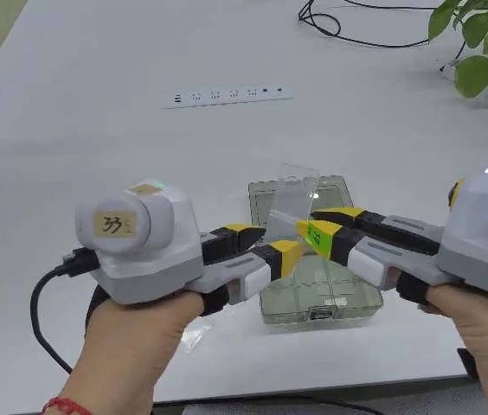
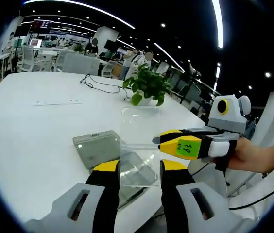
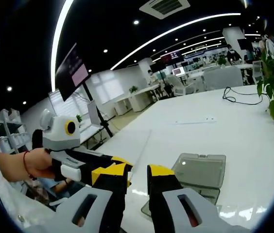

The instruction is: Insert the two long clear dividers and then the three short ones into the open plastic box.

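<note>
A clear divider (image 1: 292, 197) stands upright above the open plastic box (image 1: 349, 300), whose lid (image 1: 341, 192) lies flat behind it. My left gripper (image 1: 266, 243) comes in from the left. In the left gripper view the clear sheet (image 2: 139, 145) spans the gap of my left gripper (image 2: 139, 167), its side edges against the jaws. My right gripper (image 1: 317, 225) comes from the right and pinches the sheet's right edge (image 2: 159, 141). In the right gripper view the divider (image 3: 144, 145) shows edge-on, running down between the jaws of that gripper (image 3: 138, 174). The box lid (image 3: 200, 170) lies beyond.
The white table's front edge (image 1: 330, 385) runs just under the box. A white power strip (image 1: 227, 95) lies far back at the centre, a black cable (image 1: 356, 30) at the back right, and a potted plant (image 1: 484, 43) in the far right corner. A black cord (image 1: 43, 324) hangs from my left gripper.
</note>
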